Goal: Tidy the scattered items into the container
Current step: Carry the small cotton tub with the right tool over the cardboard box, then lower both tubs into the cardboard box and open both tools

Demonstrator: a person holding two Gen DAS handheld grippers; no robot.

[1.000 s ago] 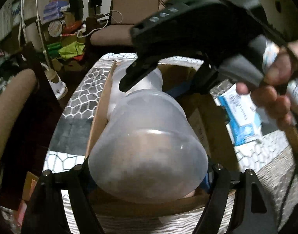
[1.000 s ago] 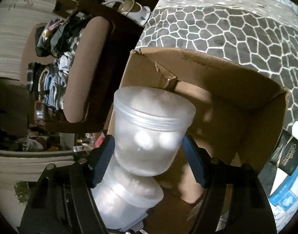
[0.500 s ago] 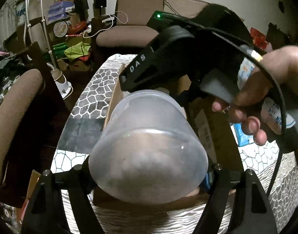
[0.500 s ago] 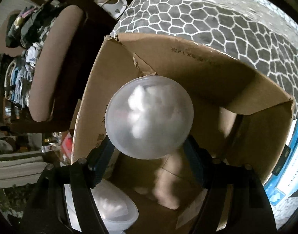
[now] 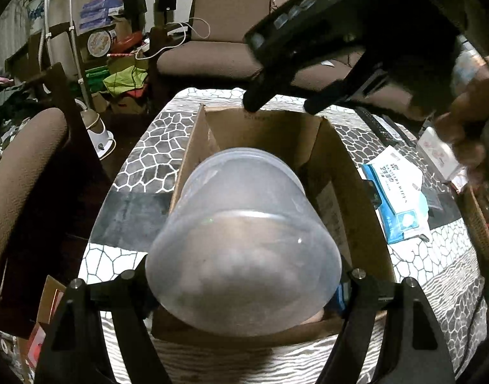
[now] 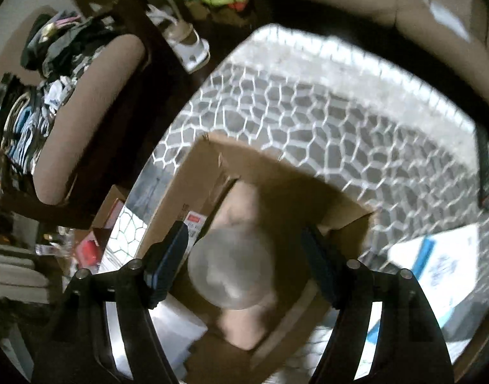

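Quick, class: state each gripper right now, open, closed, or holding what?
Left gripper: closed on the translucent plastic jar, over the cardboard box.
Right gripper: open, holding nothing.

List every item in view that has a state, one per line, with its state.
Left gripper: shut on the frosted jar, held over the box.
Frosted jar: gripped, lying on its side.
Right gripper: open, nothing between its fingers.
Second jar: released, inside the box.
Cardboard box: open-topped.
Wipes pack: flat on the table, outside the box.

home, probably living room | armchairs (image 5: 225, 32) | cluttered shelves (image 5: 100, 25)
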